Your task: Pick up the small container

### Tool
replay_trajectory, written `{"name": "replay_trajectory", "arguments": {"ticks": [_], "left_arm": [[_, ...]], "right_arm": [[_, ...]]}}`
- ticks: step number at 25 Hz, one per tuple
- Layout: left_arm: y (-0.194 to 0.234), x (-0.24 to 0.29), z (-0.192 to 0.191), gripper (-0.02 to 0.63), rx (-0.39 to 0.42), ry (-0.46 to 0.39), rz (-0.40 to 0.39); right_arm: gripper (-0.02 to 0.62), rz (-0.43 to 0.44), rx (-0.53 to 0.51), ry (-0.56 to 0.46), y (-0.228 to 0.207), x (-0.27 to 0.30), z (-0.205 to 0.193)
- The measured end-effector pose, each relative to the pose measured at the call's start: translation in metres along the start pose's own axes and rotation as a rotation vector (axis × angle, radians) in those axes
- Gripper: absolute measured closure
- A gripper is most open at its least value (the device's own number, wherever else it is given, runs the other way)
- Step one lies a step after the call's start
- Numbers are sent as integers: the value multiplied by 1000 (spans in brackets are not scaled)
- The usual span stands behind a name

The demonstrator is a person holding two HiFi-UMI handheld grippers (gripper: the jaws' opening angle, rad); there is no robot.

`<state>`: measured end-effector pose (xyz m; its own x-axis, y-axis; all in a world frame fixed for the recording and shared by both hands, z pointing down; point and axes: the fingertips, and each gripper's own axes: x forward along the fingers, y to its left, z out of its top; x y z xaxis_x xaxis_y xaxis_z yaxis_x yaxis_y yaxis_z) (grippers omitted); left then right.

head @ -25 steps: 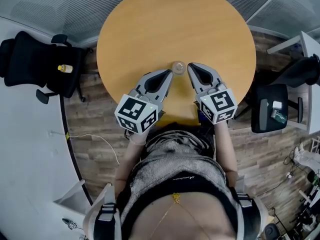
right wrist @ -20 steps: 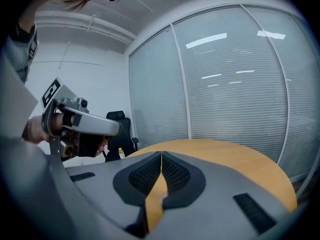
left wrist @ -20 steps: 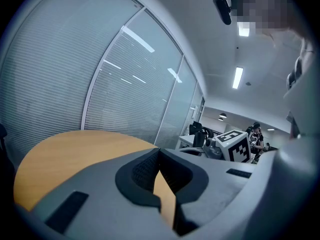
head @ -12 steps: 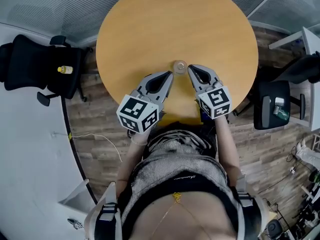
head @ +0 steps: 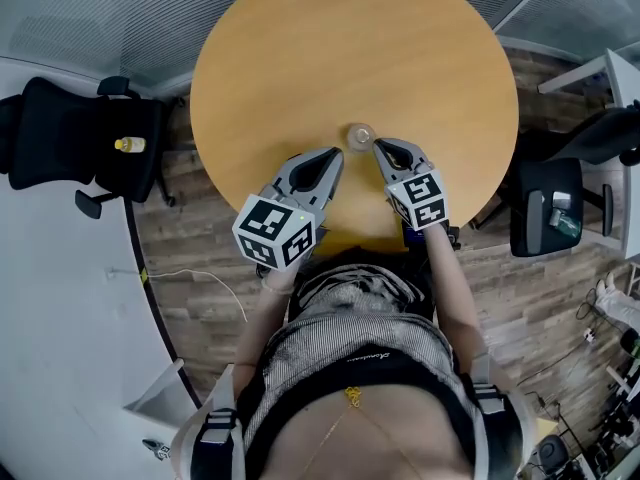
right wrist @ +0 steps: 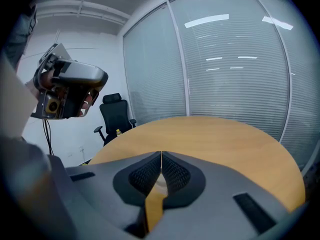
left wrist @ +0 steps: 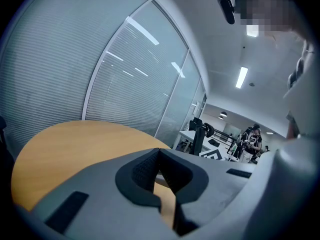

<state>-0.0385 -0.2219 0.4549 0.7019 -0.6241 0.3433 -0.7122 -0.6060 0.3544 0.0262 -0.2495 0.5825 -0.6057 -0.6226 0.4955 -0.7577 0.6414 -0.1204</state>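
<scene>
The small round pale container [head: 358, 134] stands on the round light-wood desk [head: 300, 58], about midway between its left and right edges and nearer the edge by the person than the far one. Just beside the small container, on its right, is the tip of the grey right gripper [head: 379, 145]. In its own view the jaws are pressed together with nothing between them [right wrist: 161, 154]. The grey left gripper [head: 335, 154] lies near the small container on the other side, a little further back, and is likewise closed and empty [left wrist: 159, 152].

The step in hand looks like the approach. To do it well, the right gripper probably needs to:

- spread its jaws wider than the small container before moving in;
- straddle it low, close to the desk;
- close gently.

The small container looks light and may skid on the smooth wood. The left gripper is best kept clear.
</scene>
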Motion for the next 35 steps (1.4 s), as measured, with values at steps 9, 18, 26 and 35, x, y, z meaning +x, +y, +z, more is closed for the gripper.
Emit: {"name": "replay_trajectory", "arguments": {"ticks": [9, 18, 26, 35], "left_arm": [[6, 3, -7, 601, -8, 30, -7], [6, 8, -11, 601, -7, 53, -22], [13, 7, -15, 601, -21, 66, -20], [13, 11, -16, 601, -31, 64, -32]], "right_arm": [[575, -7, 40, 101, -2, 19, -37], [575, -5, 53, 148, -1, 29, -54], [574, -6, 74, 211, 0, 35, -70], [572, -10, 116, 246, -1, 40, -83]]}}
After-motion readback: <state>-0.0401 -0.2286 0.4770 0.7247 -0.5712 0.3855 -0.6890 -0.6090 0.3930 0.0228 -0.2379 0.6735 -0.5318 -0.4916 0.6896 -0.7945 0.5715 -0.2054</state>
